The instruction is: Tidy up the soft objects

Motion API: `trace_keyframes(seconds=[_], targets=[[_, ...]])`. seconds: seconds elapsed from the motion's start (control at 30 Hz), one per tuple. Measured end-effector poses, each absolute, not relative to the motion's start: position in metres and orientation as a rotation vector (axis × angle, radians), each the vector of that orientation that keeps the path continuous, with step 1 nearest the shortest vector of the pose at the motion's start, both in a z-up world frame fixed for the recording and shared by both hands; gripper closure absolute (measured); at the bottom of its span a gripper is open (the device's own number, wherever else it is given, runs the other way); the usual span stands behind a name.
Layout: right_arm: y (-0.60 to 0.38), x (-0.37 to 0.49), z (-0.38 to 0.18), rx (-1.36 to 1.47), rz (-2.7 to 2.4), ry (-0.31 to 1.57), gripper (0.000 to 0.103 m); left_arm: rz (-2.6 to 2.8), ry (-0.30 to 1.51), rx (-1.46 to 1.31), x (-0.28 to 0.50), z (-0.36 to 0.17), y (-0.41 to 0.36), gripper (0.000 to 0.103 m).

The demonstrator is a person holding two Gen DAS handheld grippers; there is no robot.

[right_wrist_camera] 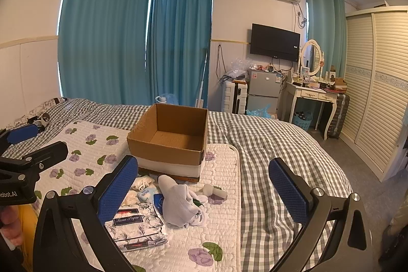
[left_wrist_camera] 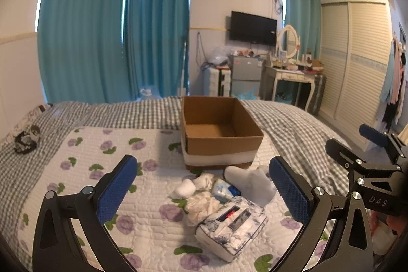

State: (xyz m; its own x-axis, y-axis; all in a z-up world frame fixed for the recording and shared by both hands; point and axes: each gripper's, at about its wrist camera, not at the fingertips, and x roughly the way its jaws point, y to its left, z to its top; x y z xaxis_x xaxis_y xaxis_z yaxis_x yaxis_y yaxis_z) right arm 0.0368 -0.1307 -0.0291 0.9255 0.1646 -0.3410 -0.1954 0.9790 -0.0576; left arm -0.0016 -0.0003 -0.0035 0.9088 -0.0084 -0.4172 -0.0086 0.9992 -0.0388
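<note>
An open, empty cardboard box (left_wrist_camera: 219, 142) (right_wrist_camera: 168, 142) stands on the bed. In front of it lies a heap of soft things: a floral tissue paper pack (left_wrist_camera: 230, 227) (right_wrist_camera: 135, 228), a grey-white sock (left_wrist_camera: 251, 185) (right_wrist_camera: 178, 203), a small blue tissue packet (left_wrist_camera: 223, 190) (right_wrist_camera: 145, 193), a cream cloth (left_wrist_camera: 201, 208) and a rolled white sock (left_wrist_camera: 185, 188) (right_wrist_camera: 215, 191). My left gripper (left_wrist_camera: 202, 191) hangs open above the heap. My right gripper (right_wrist_camera: 202, 191) is open too, over the heap's right side. Neither holds anything.
A white quilted mat with purple flowers (left_wrist_camera: 107, 170) (right_wrist_camera: 219, 233) covers the grey checked bedspread (right_wrist_camera: 267, 144). A dark bundle (left_wrist_camera: 26, 139) lies near the pillows at left. Beyond the bed stand a dressing table (right_wrist_camera: 311, 93), small fridge (right_wrist_camera: 262, 88) and wardrobe (right_wrist_camera: 377, 83).
</note>
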Motion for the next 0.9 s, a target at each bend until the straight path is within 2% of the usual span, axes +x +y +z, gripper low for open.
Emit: trace_keyframes(seconds=[0.9], targets=[[-0.1315, 0.0381, -0.0286, -0.092, 0.186, 0.346, 0.0, 0.003, 0.427, -0.045, -0.0018, -0.0001, -0.0017, 0.0]])
